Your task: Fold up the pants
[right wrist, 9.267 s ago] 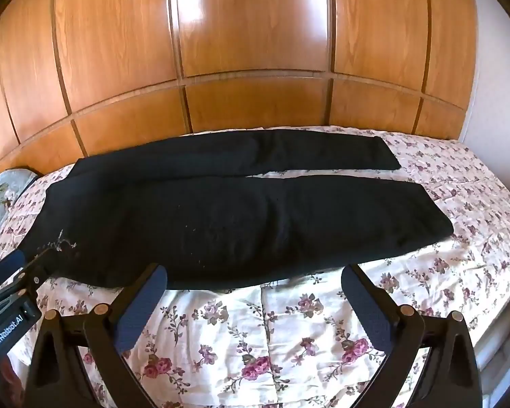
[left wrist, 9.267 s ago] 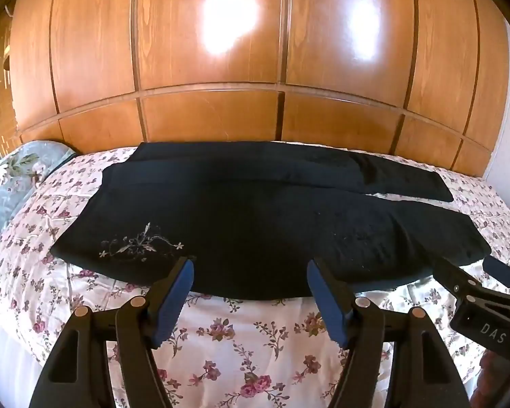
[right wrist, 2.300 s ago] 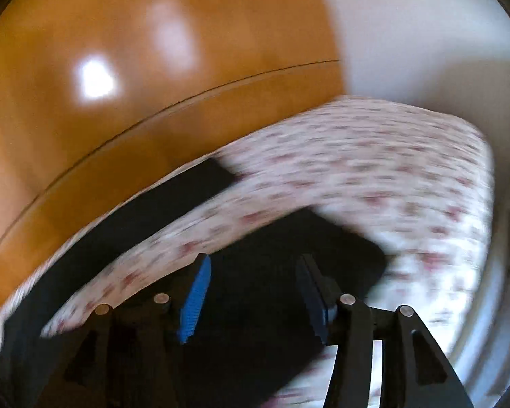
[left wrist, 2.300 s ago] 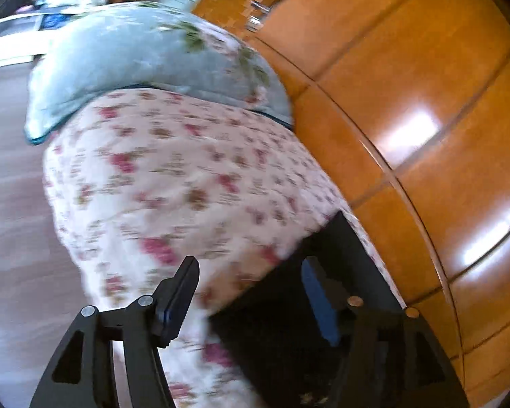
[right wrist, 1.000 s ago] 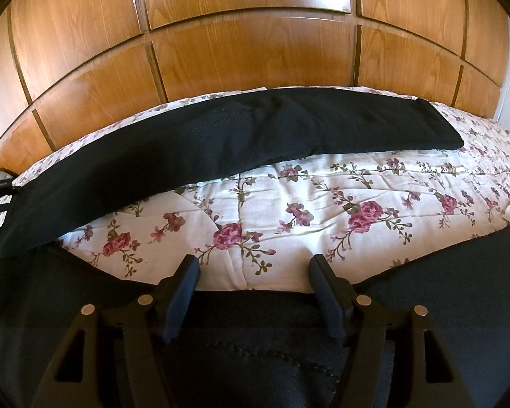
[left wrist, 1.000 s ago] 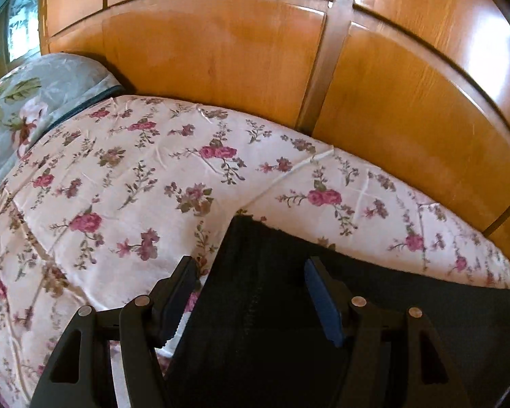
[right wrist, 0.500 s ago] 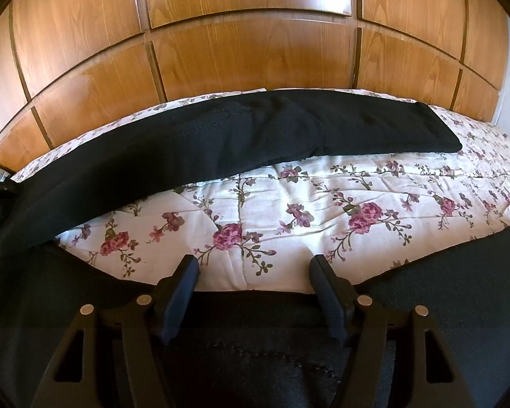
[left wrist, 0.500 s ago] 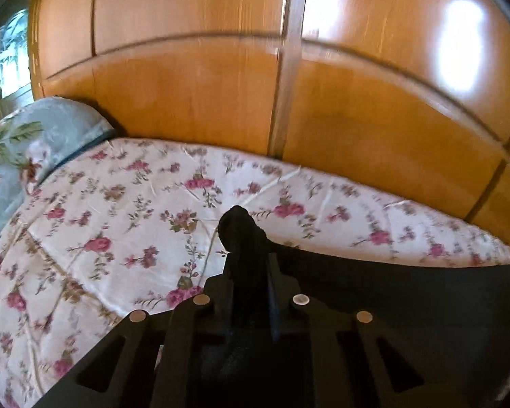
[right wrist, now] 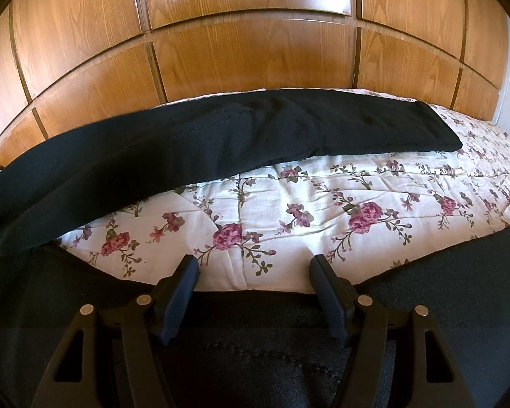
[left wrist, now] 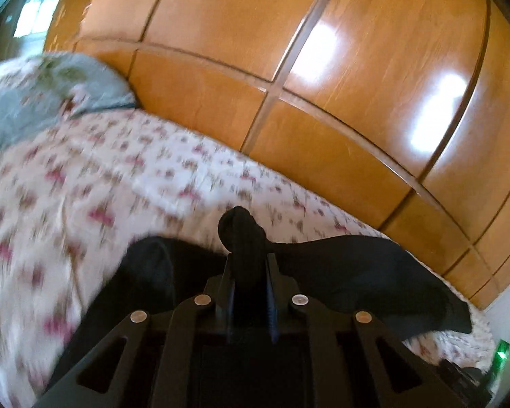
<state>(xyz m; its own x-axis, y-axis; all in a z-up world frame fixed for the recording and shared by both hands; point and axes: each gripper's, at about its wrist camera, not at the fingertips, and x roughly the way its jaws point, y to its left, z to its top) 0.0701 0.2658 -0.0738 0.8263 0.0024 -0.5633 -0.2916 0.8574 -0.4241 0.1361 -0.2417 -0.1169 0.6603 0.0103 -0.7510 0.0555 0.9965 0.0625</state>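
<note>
On bedspread: black pants, legs splayed apart.
Left gripper: clamped on a bunched pants corner.
Right gripper: jaws apart, holding nothing.
Risk: one-sided lift could skew the fold.

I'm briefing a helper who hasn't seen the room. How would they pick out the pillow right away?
Start at the glossy wooden panelled wall behind the bed and follow it to the corner at the far left of the left wrist view. There, on the pink-flowered bedspread, lies the pillow. Its pale blue-grey cover with green leaves sets it apart from the white bedspread and the black pants.
</note>
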